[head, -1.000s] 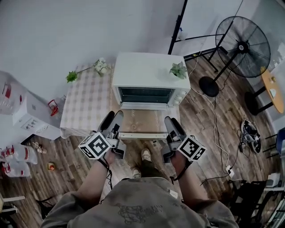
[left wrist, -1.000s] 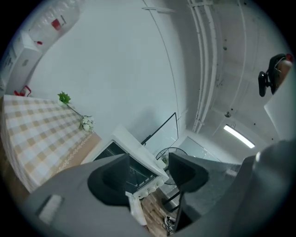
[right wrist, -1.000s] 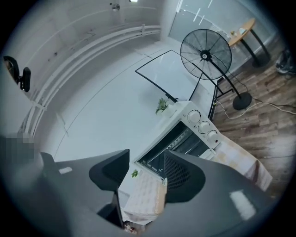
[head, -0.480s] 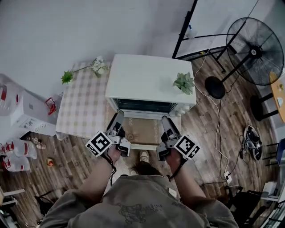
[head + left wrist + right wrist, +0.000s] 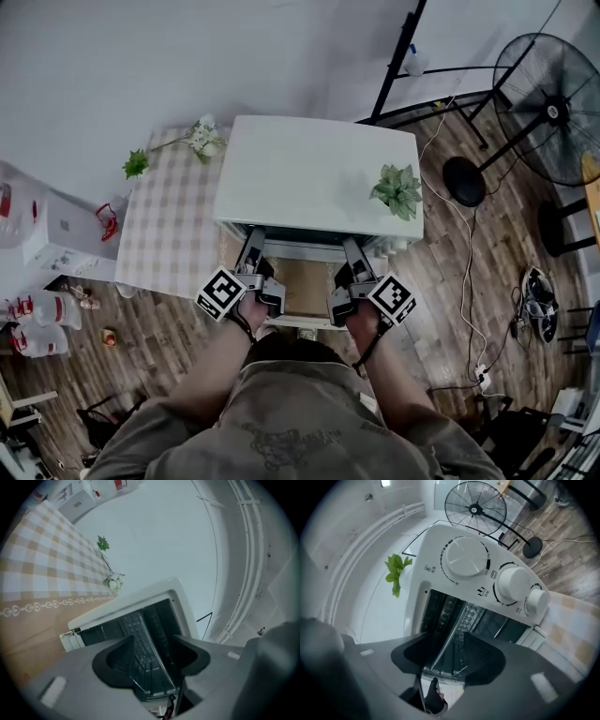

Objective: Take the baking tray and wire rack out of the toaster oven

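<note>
A white toaster oven (image 5: 319, 173) stands on the table with its door (image 5: 305, 289) folded down toward me. In the head view my left gripper (image 5: 251, 246) and right gripper (image 5: 352, 249) point into the oven mouth side by side, tips at its front edge. The left gripper (image 5: 154, 641) is open, and the wire rack (image 5: 133, 627) shows between its jaws inside the dark cavity. The right gripper (image 5: 449, 641) is also open, with the rack's front bar (image 5: 452, 637) running between its jaws. A flat tray edge (image 5: 161, 667) lies by the rack; nothing is gripped.
A small potted plant (image 5: 397, 187) sits on the oven top. Control knobs (image 5: 511, 583) line the oven's right side. A checked tablecloth (image 5: 173, 220) with a flower sprig (image 5: 202, 139) lies left. A floor fan (image 5: 553, 103), a black stand (image 5: 403, 56) and cables are to the right.
Both grippers have moved forward over the open door, from its front edge up to the oven mouth. My view has shifted forward over the oven top.
</note>
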`<act>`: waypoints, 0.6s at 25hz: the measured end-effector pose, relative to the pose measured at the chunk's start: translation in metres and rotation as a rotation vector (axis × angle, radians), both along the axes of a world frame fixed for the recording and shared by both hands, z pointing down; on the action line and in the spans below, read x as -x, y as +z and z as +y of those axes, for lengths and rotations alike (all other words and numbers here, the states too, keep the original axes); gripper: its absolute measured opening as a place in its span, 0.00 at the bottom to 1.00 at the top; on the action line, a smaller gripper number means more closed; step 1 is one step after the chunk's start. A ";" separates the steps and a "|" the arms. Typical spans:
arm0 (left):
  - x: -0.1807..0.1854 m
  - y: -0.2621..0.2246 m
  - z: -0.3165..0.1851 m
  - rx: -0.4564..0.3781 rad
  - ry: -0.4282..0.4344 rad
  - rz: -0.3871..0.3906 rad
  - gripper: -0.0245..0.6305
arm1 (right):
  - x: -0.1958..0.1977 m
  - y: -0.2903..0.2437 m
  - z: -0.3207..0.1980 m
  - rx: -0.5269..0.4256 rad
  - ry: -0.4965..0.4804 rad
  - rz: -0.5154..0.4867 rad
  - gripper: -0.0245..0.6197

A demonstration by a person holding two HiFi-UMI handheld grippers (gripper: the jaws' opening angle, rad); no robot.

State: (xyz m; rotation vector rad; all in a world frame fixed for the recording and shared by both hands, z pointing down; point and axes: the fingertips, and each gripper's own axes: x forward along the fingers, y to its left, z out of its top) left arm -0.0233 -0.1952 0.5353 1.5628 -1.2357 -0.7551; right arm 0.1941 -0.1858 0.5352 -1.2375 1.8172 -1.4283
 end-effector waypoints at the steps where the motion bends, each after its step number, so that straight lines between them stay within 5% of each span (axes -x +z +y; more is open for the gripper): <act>1: 0.001 0.007 -0.005 0.009 -0.017 0.015 0.39 | 0.001 0.003 -0.004 0.001 0.006 -0.009 0.40; 6: 0.000 0.029 -0.027 0.010 -0.046 0.087 0.39 | 0.003 0.020 -0.026 0.003 0.045 -0.040 0.42; 15: -0.015 0.018 -0.061 -0.114 0.015 0.228 0.36 | -0.005 0.030 -0.058 -0.052 0.156 -0.143 0.40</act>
